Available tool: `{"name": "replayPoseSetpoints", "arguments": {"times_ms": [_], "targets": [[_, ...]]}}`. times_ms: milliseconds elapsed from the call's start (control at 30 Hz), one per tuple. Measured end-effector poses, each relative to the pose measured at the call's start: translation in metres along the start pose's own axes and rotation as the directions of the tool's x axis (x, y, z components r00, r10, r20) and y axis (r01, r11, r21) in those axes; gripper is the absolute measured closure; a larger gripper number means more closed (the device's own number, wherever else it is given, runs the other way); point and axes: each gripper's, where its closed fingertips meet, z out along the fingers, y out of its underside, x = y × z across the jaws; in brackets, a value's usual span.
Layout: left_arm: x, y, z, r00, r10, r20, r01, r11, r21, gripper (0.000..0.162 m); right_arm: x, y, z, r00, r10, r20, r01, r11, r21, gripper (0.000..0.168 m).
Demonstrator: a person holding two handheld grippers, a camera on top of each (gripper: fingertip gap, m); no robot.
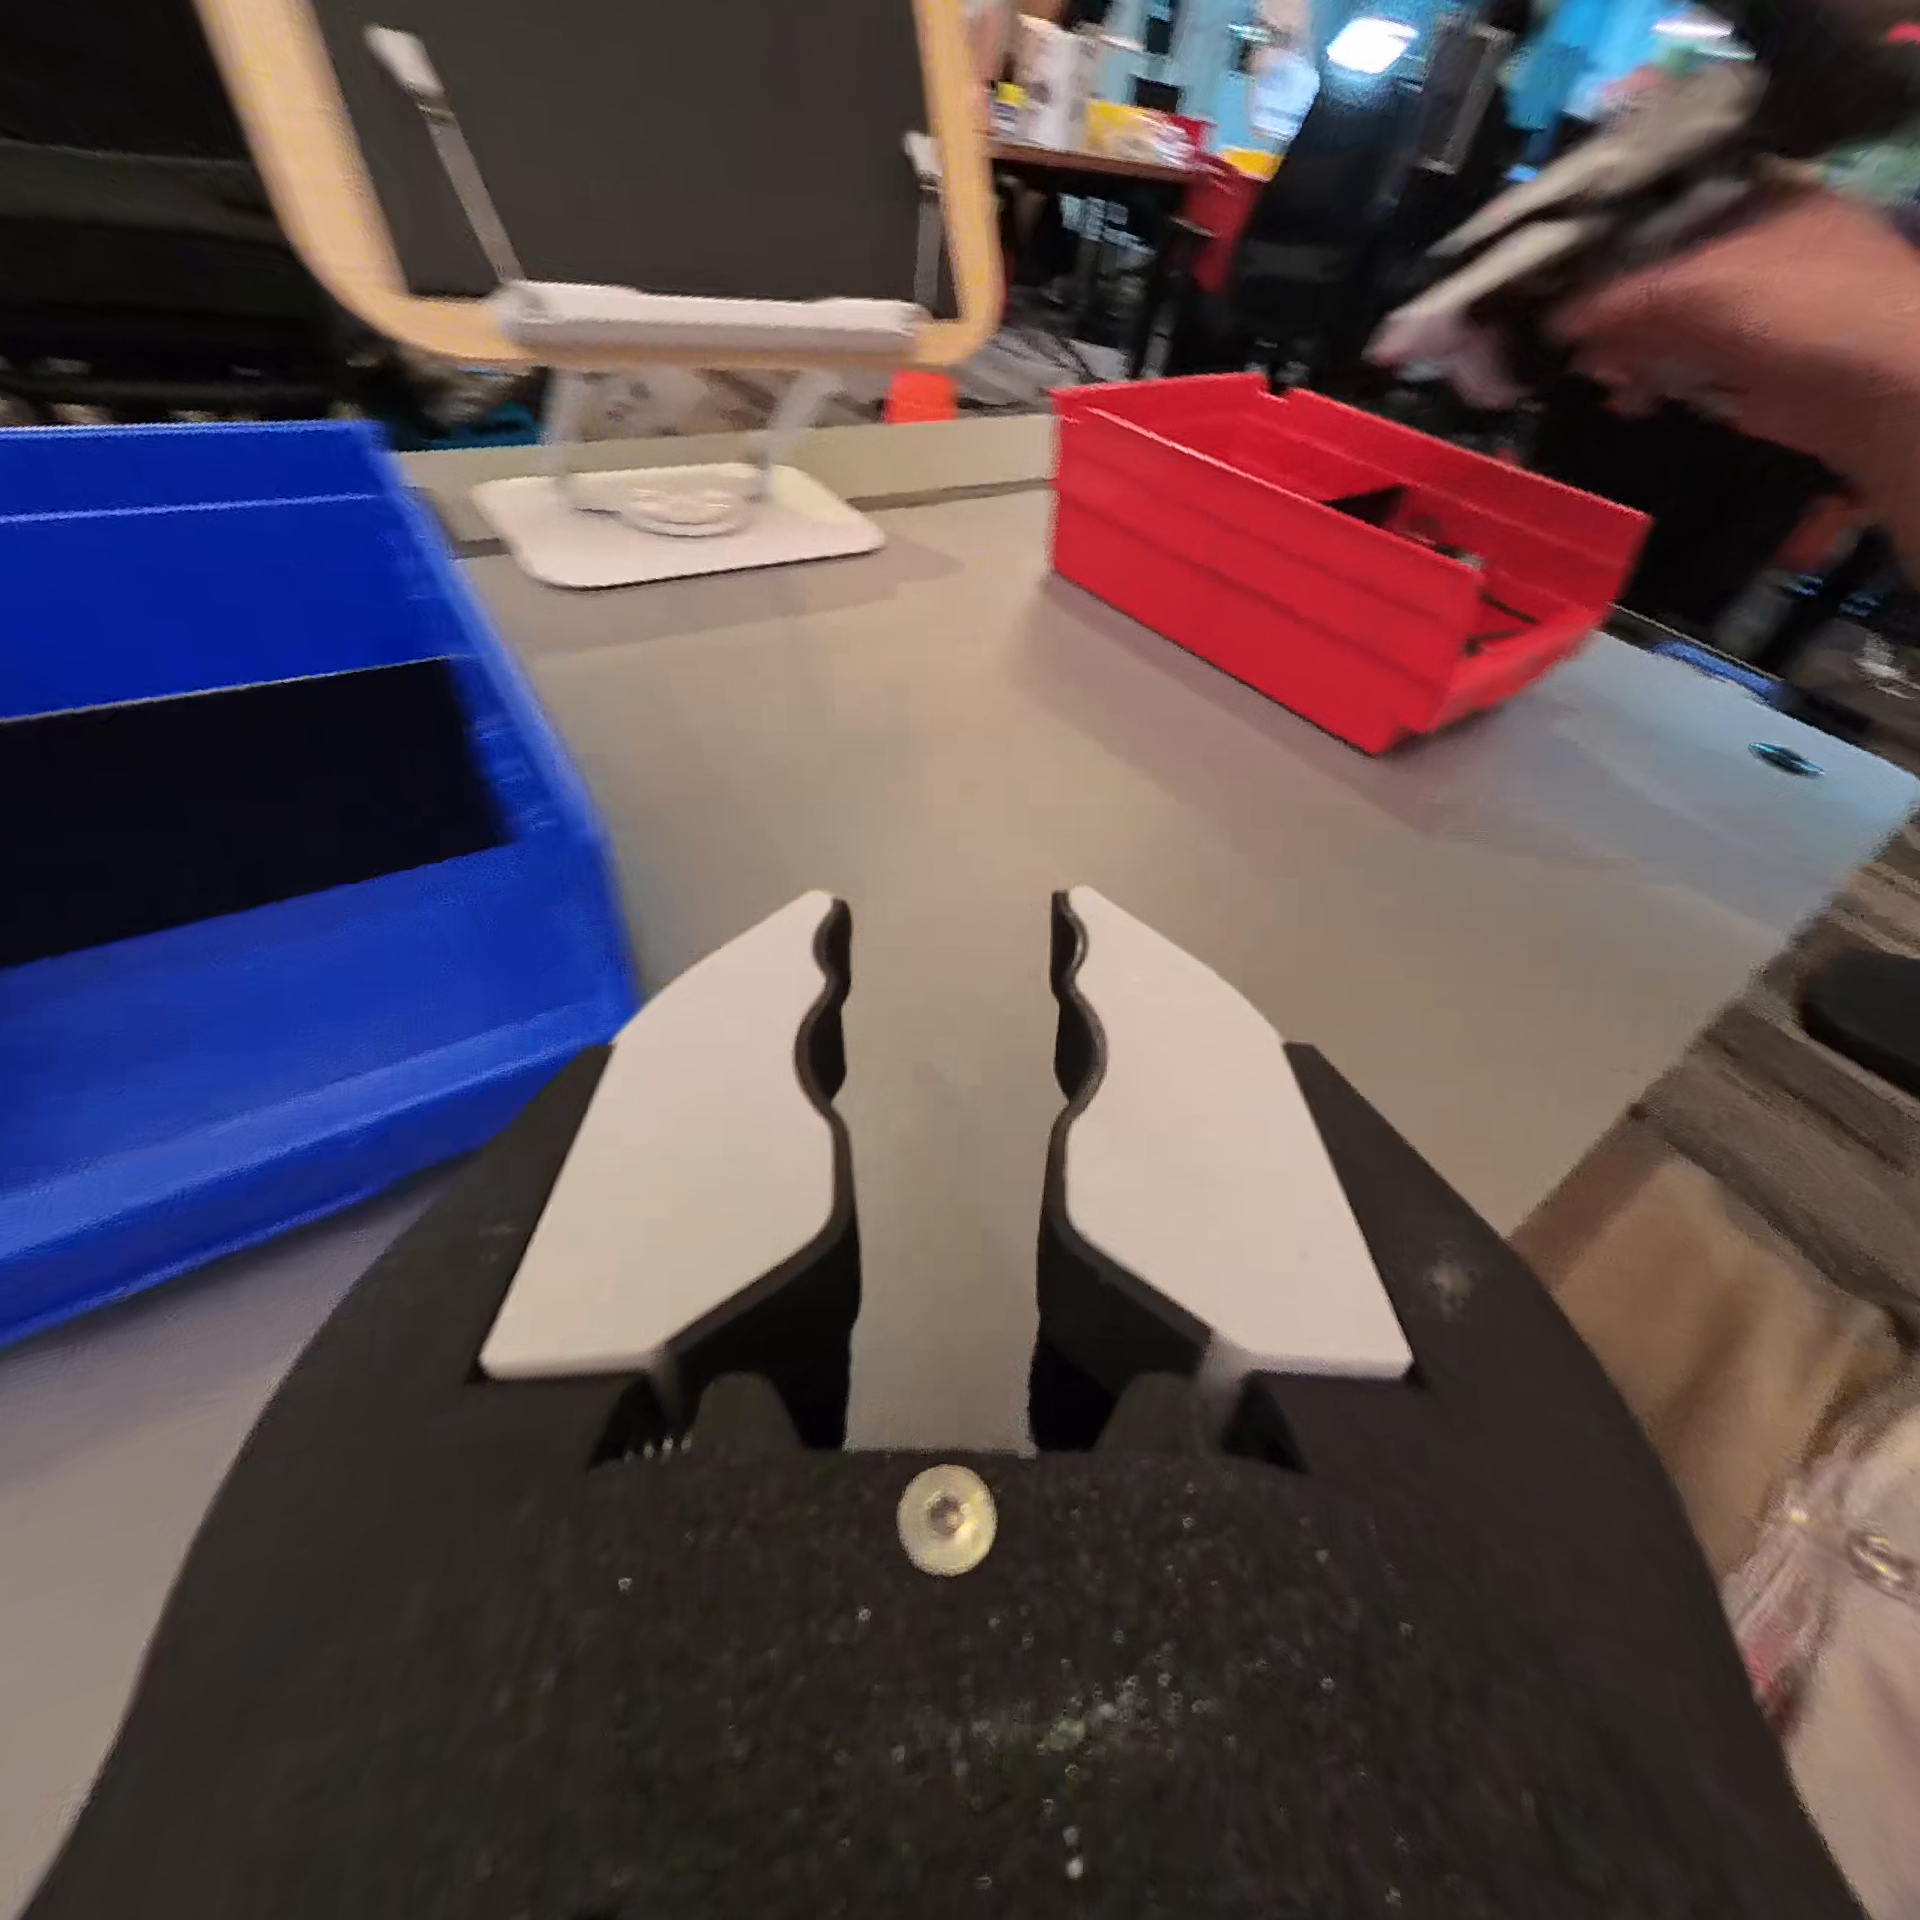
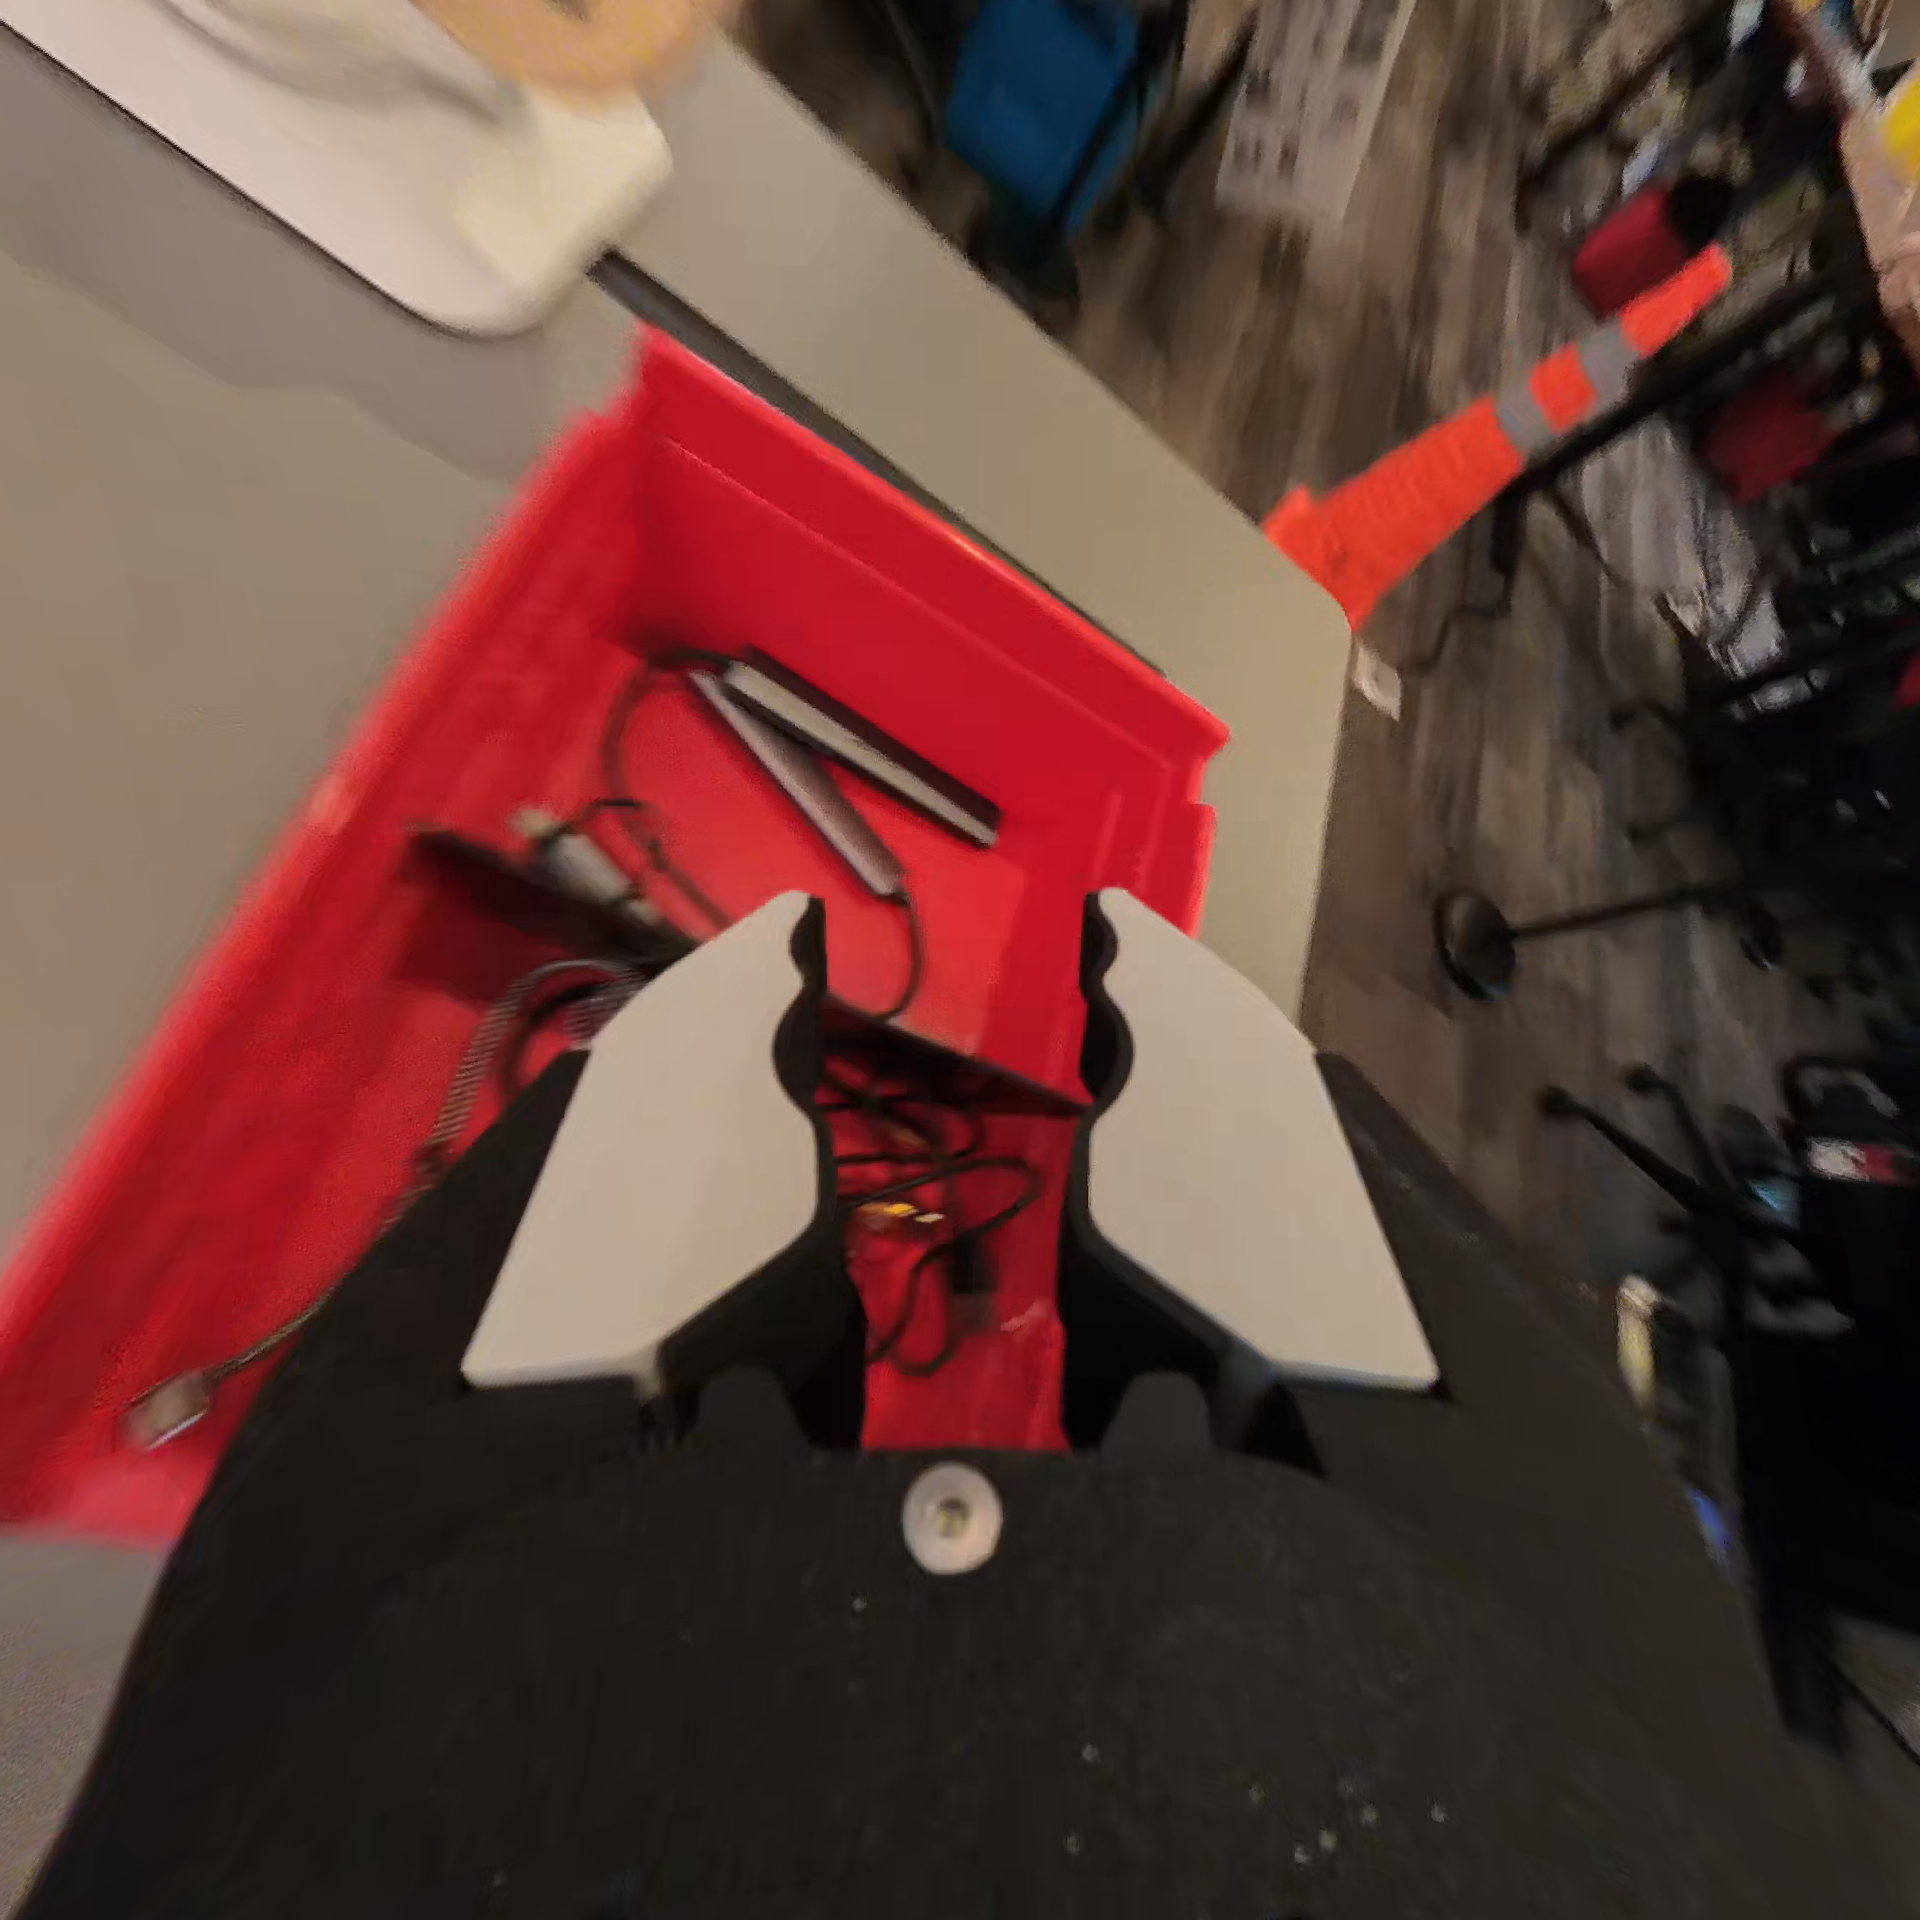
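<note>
Left tongs (image 1: 951, 914), parted and empty, hover over the bare grey worktop (image 1: 1195, 852), blue bin (image 1: 260, 1039) alongside; right tongs (image 2: 951, 914), also parted and empty, hang above a red bin (image 2: 748, 540) of cables (image 2: 935, 1195).

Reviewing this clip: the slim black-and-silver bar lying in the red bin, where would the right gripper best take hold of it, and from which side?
Probably across its narrow width near mid-length, coming down from above. The bar lies flat on the floor of the red bin, its far end close to the back wall, so a sideways approach looks blocked. The right gripper hangs open over the bin; its fingers would need turning crosswise to the bar. A thin cable runs beside it.
</note>
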Motion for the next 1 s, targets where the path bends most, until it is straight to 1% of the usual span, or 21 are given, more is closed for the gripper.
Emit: {"name": "replayPoseSetpoints", "arguments": {"times_ms": [33,100,167,233,267,333,367,400,433,467,533,567,700,767,867,1000], "targets": [[-0.014,0.002,-0.011,0.998,-0.012,0.061,0.011,1.0,0.004,0.126,-0.014,0.001,-0.024,0.999,0.021,0.025,-0.023,0.997,0.074,0.124],[-0.039,0.013,-0.032,0.985,-0.048,0.168,0.047,0.999,0.009,0.126,-0.05,0.015,-0.063,0.993,0.07,0.099,-0.087,0.979,0.183,0.13],[-0.063,0.029,-0.048,0.963,-0.078,0.257,0.084,0.996,-0.012,0.126,-0.089,0.041,-0.087,0.976,0.126,0.176,-0.165,0.96,0.228,0.13],[-0.083,0.047,-0.059,0.937,-0.101,0.333,0.122,0.991,-0.045,0.127,-0.119,0.07,-0.099,0.955,0.21,0.209,-0.259,0.933,0.249,0.131],[-0.09,0.053,-0.063,0.927,-0.119,0.356,0.147,0.988,-0.052,0.127,-0.128,0.081,-0.102,0.935,0.283,0.213,-0.335,0.902,0.272,0.135],[-0.097,0.055,-0.063,0.916,-0.171,0.363,0.199,0.979,-0.039,0.128,-0.137,0.098,-0.104,0.855,0.452,0.255,-0.515,0.797,0.315,0.139],[-0.098,0.054,-0.062,0.915,-0.193,0.355,0.216,0.976,-0.026,0.129,-0.135,0.104,-0.102,0.818,0.514,0.258,-0.574,0.755,0.316,0.144],[-0.099,0.054,-0.059,0.914,-0.207,0.349,0.229,0.973,-0.022,0.13,-0.135,0.104,-0.1,0.792,0.539,0.287,-0.609,0.738,0.292,0.143],[-0.099,0.055,-0.056,0.916,-0.209,0.343,0.233,0.972,-0.03,0.13,-0.134,0.1,-0.101,0.794,0.517,0.318,-0.601,0.743,0.292,0.142],[-0.099,0.057,-0.053,0.92,-0.196,0.338,0.225,0.973,-0.05,0.13,-0.129,0.097,-0.101,0.814,0.491,0.311,-0.576,0.754,0.317,0.142],[-0.101,0.06,-0.049,0.924,-0.152,0.351,0.197,0.976,-0.094,0.13,-0.121,0.102,-0.094,0.861,0.452,0.235,-0.509,0.786,0.35,0.143],[-0.102,0.06,-0.048,0.923,-0.131,0.361,0.179,0.979,-0.101,0.13,-0.121,0.105,-0.091,0.868,0.445,0.219,-0.495,0.799,0.34,0.143],[-0.107,0.06,-0.046,0.919,-0.081,0.386,0.139,0.982,-0.125,0.131,-0.136,0.113,-0.089,0.848,0.46,0.263,-0.524,0.802,0.286,0.143],[-0.109,0.061,-0.046,0.915,-0.072,0.396,0.136,0.982,-0.134,0.132,-0.141,0.114,-0.091,0.838,0.464,0.287,-0.537,0.796,0.281,0.143],[-0.11,0.06,-0.045,0.914,-0.079,0.397,0.14,0.982,-0.128,0.133,-0.141,0.119,-0.091,0.843,0.459,0.28,-0.528,0.806,0.267,0.143],[-0.111,0.061,-0.045,0.914,-0.07,0.399,0.135,0.981,-0.137,0.133,-0.144,0.123,-0.091,0.788,0.514,0.338,-0.599,0.768,0.228,0.144]]}}
